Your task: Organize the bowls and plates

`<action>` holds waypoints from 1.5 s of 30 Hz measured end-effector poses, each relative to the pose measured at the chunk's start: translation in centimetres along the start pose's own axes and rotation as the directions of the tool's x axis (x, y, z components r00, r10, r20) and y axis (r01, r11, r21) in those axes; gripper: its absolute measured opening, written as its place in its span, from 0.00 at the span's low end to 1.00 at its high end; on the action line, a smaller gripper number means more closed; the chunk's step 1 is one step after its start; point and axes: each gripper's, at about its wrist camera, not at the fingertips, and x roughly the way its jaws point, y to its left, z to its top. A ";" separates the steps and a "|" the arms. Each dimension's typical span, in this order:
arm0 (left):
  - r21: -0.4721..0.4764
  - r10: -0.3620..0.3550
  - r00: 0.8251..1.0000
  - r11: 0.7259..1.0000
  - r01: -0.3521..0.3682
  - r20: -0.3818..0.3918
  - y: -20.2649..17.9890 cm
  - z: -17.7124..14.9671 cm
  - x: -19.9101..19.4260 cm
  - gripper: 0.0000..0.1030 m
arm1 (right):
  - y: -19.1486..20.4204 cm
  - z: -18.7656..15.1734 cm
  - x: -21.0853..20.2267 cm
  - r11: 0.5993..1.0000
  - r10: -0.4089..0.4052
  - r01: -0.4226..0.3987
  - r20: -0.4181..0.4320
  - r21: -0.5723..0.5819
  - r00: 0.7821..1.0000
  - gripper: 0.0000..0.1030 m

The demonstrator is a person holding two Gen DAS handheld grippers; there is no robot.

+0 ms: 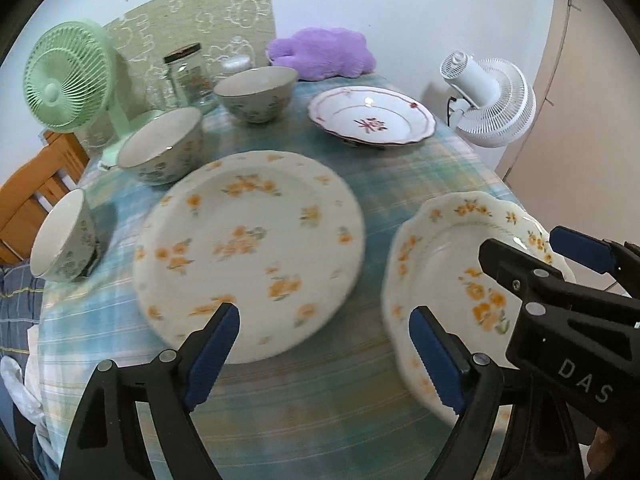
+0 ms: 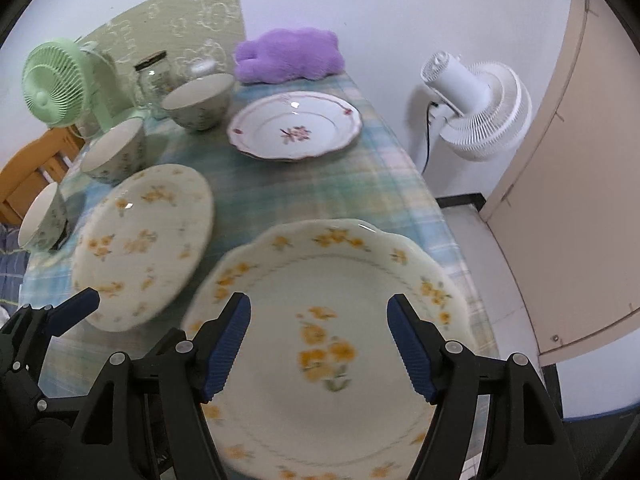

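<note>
A flat plate with yellow flowers (image 1: 248,248) (image 2: 140,240) lies on the plaid-clothed table (image 1: 400,184). To its right lies a scalloped yellow-flowered plate (image 1: 440,264) (image 2: 320,360). My left gripper (image 1: 324,320) hovers open over the flat plate's near rim with nothing between its fingers. Over the scalloped plate my right gripper (image 2: 318,308) (image 1: 536,248) also hangs open, its pads clear of the plate. Three floral bowls (image 1: 160,148) (image 1: 256,92) (image 1: 64,236) stand along the left side. A red-patterned plate (image 1: 372,116) (image 2: 296,128) rests at the far right.
At the back stand a green fan (image 1: 68,80), a glass jar (image 1: 188,76) and a purple plush (image 1: 324,52). A white fan (image 2: 476,108) stands off the table's right edge. A wooden chair (image 1: 36,188) is at the left.
</note>
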 end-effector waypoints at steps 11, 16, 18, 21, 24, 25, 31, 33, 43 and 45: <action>-0.018 -0.005 0.999 1.000 0.006 0.039 7.5 -1.5 -2.9 0.86 | 8.6 -0.9 -3.0 0.999 0.033 -0.031 0.072 -0.039 0.997 0.72; 0.002 -0.018 0.999 1.000 0.018 0.043 10.1 -2.0 -3.4 0.86 | 11.9 -1.4 -3.6 0.999 0.031 -0.028 0.087 -0.031 0.996 0.72; -0.001 -0.019 0.999 1.000 0.019 0.043 11.1 -2.1 -3.4 0.86 | 12.8 -1.4 -3.4 1.000 0.028 -0.027 0.073 -0.012 0.997 0.72; -0.026 -0.025 0.999 0.999 0.025 0.033 12.1 -1.7 -2.9 0.86 | 13.9 -1.2 -3.2 1.000 0.025 -0.025 0.066 0.006 0.998 0.72; -0.054 -0.028 0.999 0.998 0.029 0.027 12.6 -1.0 -2.4 0.86 | 14.4 -0.4 -2.9 1.000 0.009 -0.009 0.063 0.003 0.998 0.73; -0.061 -0.027 0.999 0.998 0.029 0.030 12.7 -0.7 -2.2 0.86 | 14.4 -0.1 -2.7 1.000 0.007 -0.007 0.063 0.002 0.998 0.73; -0.112 0.006 0.999 0.994 -0.002 0.035 12.7 1.8 -0.5 0.86 | 13.8 2.7 -0.6 1.000 0.023 -0.024 0.064 0.004 0.998 0.81; -0.133 0.022 1.000 0.991 -0.019 0.023 12.7 2.6 0.5 0.86 | 13.5 3.8 0.4 0.999 0.037 -0.037 0.055 -0.004 0.998 0.81; -0.195 0.092 0.995 0.976 -0.099 -0.047 12.5 4.7 5.0 0.86 | 12.8 7.0 5.8 0.997 0.068 -0.067 0.013 -0.035 0.998 0.81; -0.201 0.099 0.993 0.973 -0.110 -0.066 12.5 4.8 6.0 0.86 | 12.8 7.2 6.8 0.997 0.069 -0.069 0.000 -0.039 0.998 0.81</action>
